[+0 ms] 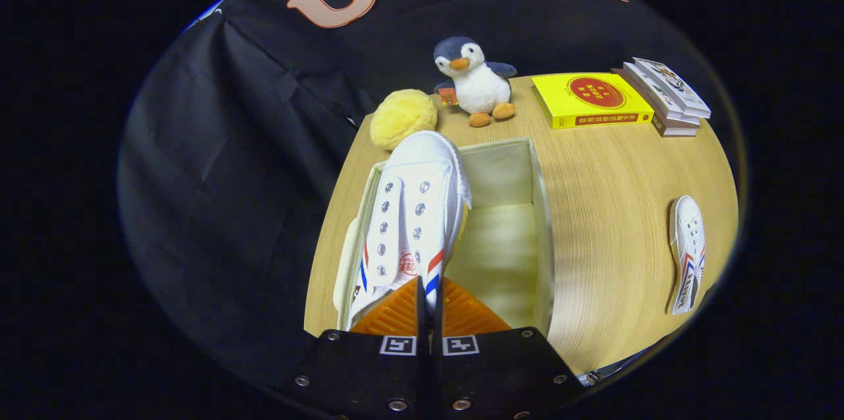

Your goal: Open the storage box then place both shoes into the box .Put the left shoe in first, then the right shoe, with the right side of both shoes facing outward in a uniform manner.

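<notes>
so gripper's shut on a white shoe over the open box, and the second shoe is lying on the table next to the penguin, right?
Not quite. In the gripper view the second shoe lies far from the penguin, out past the open box. The gripper is shut on the white shoe.

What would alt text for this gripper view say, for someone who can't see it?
A gripper pinches a white shoe by its side, holding it over the left part of an open storage box on a wooden table. A second shoe lies to the right; a toy penguin, yellow ball and books sit beyond.
</notes>
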A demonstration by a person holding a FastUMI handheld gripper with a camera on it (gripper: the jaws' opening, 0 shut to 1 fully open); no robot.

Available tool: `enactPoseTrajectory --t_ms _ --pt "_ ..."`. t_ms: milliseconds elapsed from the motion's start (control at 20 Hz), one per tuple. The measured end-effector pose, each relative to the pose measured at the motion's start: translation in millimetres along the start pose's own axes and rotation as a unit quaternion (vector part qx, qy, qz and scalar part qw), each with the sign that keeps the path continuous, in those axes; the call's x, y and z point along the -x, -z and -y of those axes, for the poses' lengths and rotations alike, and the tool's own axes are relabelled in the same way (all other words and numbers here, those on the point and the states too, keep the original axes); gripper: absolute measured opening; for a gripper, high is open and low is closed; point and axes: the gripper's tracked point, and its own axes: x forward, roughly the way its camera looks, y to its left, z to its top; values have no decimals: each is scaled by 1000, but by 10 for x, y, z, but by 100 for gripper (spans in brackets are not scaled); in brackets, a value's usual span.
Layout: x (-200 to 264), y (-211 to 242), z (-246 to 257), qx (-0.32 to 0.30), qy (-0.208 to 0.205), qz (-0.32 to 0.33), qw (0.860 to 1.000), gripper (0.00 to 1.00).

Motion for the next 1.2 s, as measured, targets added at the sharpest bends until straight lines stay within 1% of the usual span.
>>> enactPoseTrajectory --t_ms 200,400,500,550,600,650,750,800,850,950,1200 --pt "-241 176 -32 -7 3 -20 1000 0" --pt "-418 322 -41 9 23 -40 999 0" --pt "-492 443 -49 12 35 -61 997 3" --pt "-526 463 -95 9 29 -64 997 6" --pt "-522 435 -82 8 29 -60 998 12" --pt "-472 352 -53 12 34 -53 998 31" --pt "-326 250 22 21 40 -36 998 66" --pt "-231 176 37 20 37 -24 999 83" --pt "-128 108 47 19 31 -13 999 95" --pt "102 -36 91 23 20 9 1000 99" --pt "671 -268 320 25 0 56 998 99"
